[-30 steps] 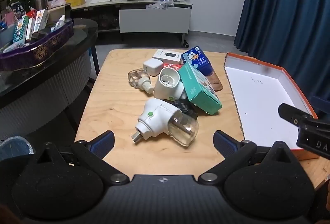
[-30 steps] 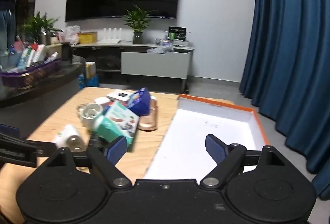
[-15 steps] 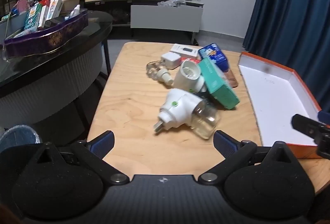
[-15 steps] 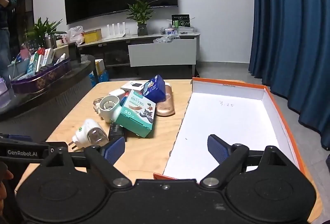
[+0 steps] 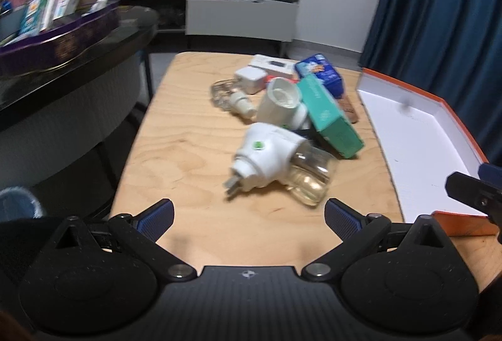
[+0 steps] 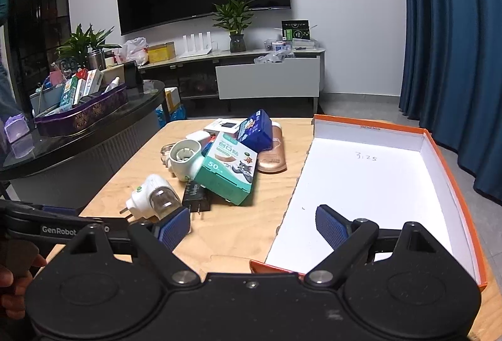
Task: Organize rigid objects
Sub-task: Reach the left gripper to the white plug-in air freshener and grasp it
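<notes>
Plainly, nothing has been sorted yet: the orange-rimmed box lies open on the right side of the tabletop with its white floor bare, which suits it as the place the loose items are meant to go. Those items sit in a heap just left of the box. Nearest the camera is a white plug-in diffuser lying on its side, its clear bottle pointing toward the box and its prongs toward the near edge. Behind it a second white plug-in body leans against a teal carton, which rests tilted across a black adapter and partly on its neighbours. A blue packet and a rose-gold case lie at the far side, with a small white charger and a flat white box beyond. The left gripper hangs above the near edge of the tabletop, spread wide and empty, lined up roughly with the diffuser, so that looks the likely first pick. The right gripper is likewise wide open and holds nothing; one finger is over the wood and the other over the box's near end, probably waiting to receive or to take its own item.
</notes>
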{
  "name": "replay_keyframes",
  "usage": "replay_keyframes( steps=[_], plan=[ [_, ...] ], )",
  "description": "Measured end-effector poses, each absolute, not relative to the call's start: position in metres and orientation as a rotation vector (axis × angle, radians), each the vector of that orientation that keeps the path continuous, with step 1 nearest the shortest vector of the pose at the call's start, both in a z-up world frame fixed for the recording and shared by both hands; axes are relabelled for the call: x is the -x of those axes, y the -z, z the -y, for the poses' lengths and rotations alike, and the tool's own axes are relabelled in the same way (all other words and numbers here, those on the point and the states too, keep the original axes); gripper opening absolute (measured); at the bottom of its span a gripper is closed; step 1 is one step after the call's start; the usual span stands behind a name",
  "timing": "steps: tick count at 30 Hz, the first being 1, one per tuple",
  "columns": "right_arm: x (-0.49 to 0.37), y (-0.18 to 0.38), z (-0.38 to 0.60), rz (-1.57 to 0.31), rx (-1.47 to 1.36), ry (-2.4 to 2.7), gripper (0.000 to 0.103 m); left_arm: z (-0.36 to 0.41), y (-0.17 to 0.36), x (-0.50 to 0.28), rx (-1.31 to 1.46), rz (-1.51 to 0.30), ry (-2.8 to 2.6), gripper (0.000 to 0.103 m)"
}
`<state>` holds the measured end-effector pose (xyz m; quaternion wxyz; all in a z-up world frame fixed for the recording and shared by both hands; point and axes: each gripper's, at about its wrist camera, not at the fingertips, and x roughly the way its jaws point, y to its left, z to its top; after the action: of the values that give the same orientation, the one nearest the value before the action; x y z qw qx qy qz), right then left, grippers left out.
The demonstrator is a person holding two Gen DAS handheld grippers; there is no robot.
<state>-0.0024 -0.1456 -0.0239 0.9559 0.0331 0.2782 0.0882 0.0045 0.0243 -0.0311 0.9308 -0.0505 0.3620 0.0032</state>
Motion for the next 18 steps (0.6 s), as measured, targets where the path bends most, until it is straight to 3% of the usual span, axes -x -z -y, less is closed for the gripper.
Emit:
replay_keyframes(
  steps=[18],
  plan=[
    [-0.016,0.036,0.147,-0.598,-0.066,-0.168,0.102,-0.016,0.066,-0.076,-0.007,-0.724,0.247,0.103]
  ],
)
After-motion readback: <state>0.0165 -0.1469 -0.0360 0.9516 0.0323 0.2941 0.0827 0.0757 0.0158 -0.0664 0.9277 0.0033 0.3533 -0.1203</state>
